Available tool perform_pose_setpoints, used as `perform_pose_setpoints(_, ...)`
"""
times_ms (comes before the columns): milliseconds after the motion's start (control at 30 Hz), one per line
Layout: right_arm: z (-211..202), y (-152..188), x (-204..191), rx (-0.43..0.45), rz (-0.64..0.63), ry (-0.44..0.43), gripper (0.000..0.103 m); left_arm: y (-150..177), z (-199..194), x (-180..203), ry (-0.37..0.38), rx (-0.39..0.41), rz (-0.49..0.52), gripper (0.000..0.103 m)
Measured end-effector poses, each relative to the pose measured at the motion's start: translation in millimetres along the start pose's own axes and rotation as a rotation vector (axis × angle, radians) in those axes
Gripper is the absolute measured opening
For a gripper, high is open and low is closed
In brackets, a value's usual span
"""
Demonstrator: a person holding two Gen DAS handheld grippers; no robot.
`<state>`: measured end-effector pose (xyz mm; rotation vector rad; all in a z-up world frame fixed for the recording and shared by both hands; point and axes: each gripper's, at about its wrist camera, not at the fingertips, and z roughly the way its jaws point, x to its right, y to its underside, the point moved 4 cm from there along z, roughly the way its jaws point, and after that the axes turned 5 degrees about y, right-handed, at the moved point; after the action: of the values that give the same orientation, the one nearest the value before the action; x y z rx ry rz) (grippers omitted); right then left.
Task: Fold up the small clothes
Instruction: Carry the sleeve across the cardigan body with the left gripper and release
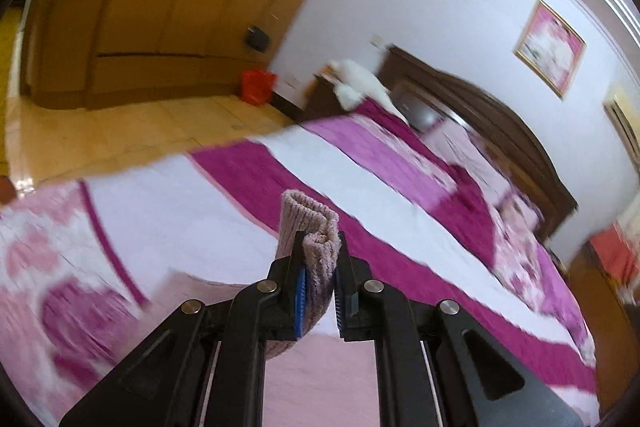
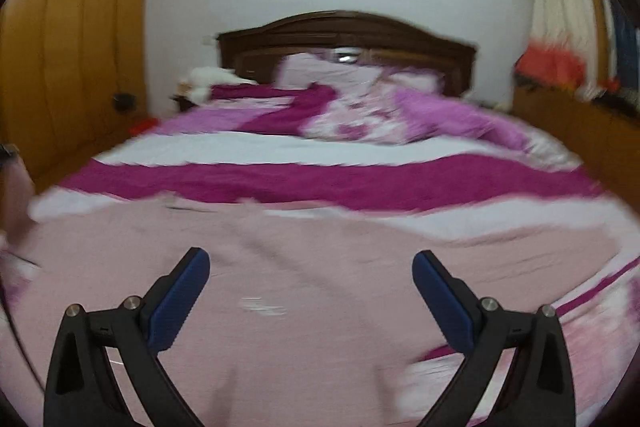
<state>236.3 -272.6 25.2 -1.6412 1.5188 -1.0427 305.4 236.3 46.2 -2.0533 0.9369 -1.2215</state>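
Observation:
In the left wrist view my left gripper [image 1: 319, 239] is shut on a ribbed pale pink knit garment [image 1: 308, 215]. A folded edge of the knit sticks up past the fingertips, and the rest hangs down between the blue pads. The same pale pink garment [image 2: 280, 267] lies spread flat across the near part of the bed in the right wrist view. My right gripper [image 2: 310, 259] hovers above it, wide open, with nothing between its fingers. Both views are blurred by motion.
The bed [image 2: 340, 179] carries a magenta, white and pink cover, with pillows [image 2: 352, 75] heaped against a dark wooden headboard [image 2: 344, 27]. Wooden wardrobes [image 2: 68, 39] stand on the left. A red bag [image 1: 258, 85] sits on the tiled floor. A low cabinet [image 2: 580, 131] runs along the right.

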Motion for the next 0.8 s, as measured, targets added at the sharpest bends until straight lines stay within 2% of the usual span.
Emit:
perform_pose_setpoints(67,6,2,18,-0.037,-0.013,0.096,0.103,20,10,30,0.017,-0.029,0.024,0.0)
perform_pose_setpoints(133,12,8,35,-0.096,0.021,0.129,0.103,36,16,52,0.029,-0.046,0.048,0.0)
perform_pose_setpoints(300,4,11,71,-0.094,0.19,0.038,0.103,84,28,112,0.075,-0.093,0.09,0.0)
perform_pose_setpoints(433,-3,10,97,-0.076,0.337,-0.042,0.103,120,31,137,0.092,-0.136,0.107,0.0)
perform_pose_setpoints(567,-7,15,114,-0.07,0.422,-0.064,0.103,155,31,157,0.107,-0.18,0.138,0.0)
perform_pose_setpoints(800,-10,24,144,-0.081,0.495,-0.062,0.103,183,34,185,0.111,-0.222,0.194,0.0)
